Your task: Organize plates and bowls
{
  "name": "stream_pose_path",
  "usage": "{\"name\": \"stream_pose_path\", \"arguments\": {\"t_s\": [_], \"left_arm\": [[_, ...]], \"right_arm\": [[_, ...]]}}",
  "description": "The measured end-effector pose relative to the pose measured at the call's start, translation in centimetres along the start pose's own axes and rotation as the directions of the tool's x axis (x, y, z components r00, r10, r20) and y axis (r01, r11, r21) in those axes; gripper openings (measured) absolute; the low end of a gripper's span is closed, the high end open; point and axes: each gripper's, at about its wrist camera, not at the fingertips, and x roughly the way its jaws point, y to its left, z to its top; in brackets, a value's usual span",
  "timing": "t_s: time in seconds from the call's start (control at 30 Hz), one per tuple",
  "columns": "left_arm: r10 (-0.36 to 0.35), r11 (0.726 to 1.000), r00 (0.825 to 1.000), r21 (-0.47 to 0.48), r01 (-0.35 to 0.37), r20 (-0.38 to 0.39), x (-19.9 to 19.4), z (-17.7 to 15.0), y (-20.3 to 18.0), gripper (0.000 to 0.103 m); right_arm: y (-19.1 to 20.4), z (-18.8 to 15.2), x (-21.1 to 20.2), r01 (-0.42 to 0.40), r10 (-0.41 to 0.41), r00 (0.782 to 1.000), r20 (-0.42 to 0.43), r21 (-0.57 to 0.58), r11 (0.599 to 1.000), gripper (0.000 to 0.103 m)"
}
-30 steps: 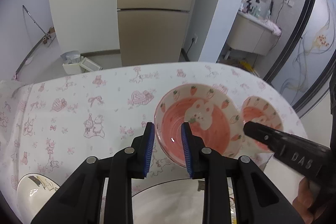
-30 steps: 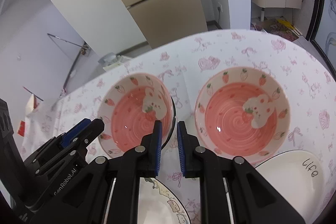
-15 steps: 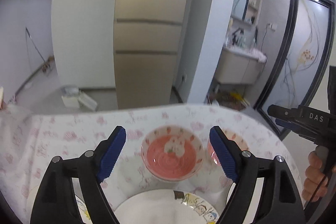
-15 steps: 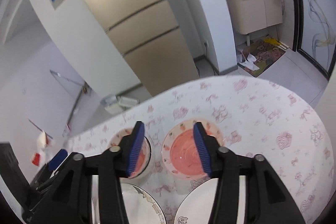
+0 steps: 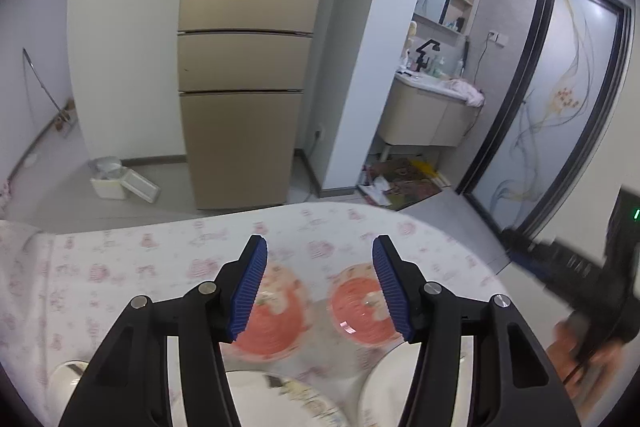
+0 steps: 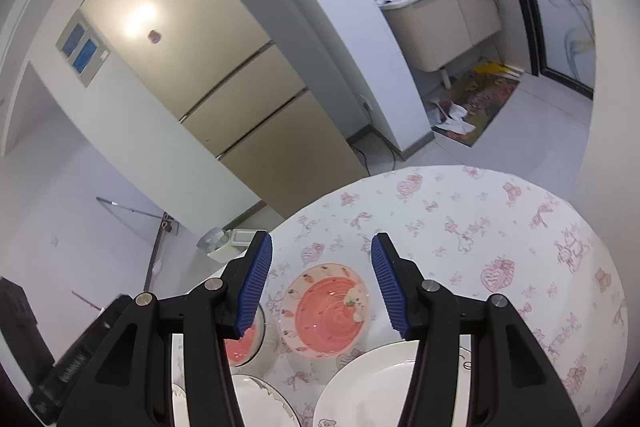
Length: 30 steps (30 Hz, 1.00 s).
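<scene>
Hovering above the table (image 5: pixel 120 267), the left gripper (image 5: pixel 318 289) has its jaws spread wide, nothing between the blue pads. The right gripper (image 6: pixel 320 287) is the same: jaws spread, empty, raised over the cloth.

Left wrist view: two pink bowls sit side by side on the patterned tablecloth, the left bowl (image 5: pixel 272 323) and the right bowl (image 5: pixel 360 315), near each other but apart. Both blurred. Nearer the camera, parts of two white plates: one with a printed picture (image 5: pixel 288 395) at bottom centre, another (image 5: pixel 384 387) to its right. A third white dish (image 5: pixel 66 377) peeks in at the lower left edge. The right gripper's black body and the hand holding it smear across the far right.

Right wrist view: sharper. The right bowl (image 6: pixel 326 311) shows fully between the fingers, with strawberry rim and a bunny figure inside. The left bowl (image 6: pixel 250 343) is mostly hidden behind the left finger. A plain white plate (image 6: pixel 372 391) lies just in front of the right bowl.

Background in both: beige fridge (image 5: pixel 240 67), washbasin cabinet (image 6: pixel 448 23).
</scene>
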Motion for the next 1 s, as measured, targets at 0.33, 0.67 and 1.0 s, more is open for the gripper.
{"name": "stream_pose_path", "arguments": {"t_s": [0.33,0.67,1.0], "left_arm": [[-0.045,0.999,0.985,-0.023,0.041,-0.166,7.7,-4.3,0.6,0.058],[-0.059,0.998,0.949,-0.051,0.046,-0.308,13.5,-7.4,1.1,0.048],[-0.159,0.985,0.949,-0.112,0.133,-0.272,14.0,-7.3,2.0,0.042]], "right_arm": [[-0.6,0.1,0.7,0.065,-0.065,0.998,0.001,-0.007,0.998,0.051],[-1.2,-0.9,4.3,0.086,-0.085,0.993,-0.086,0.010,0.996,0.051],[-1.3,-1.8,7.0,0.081,-0.081,0.983,-0.166,-0.007,0.997,0.049]]}}
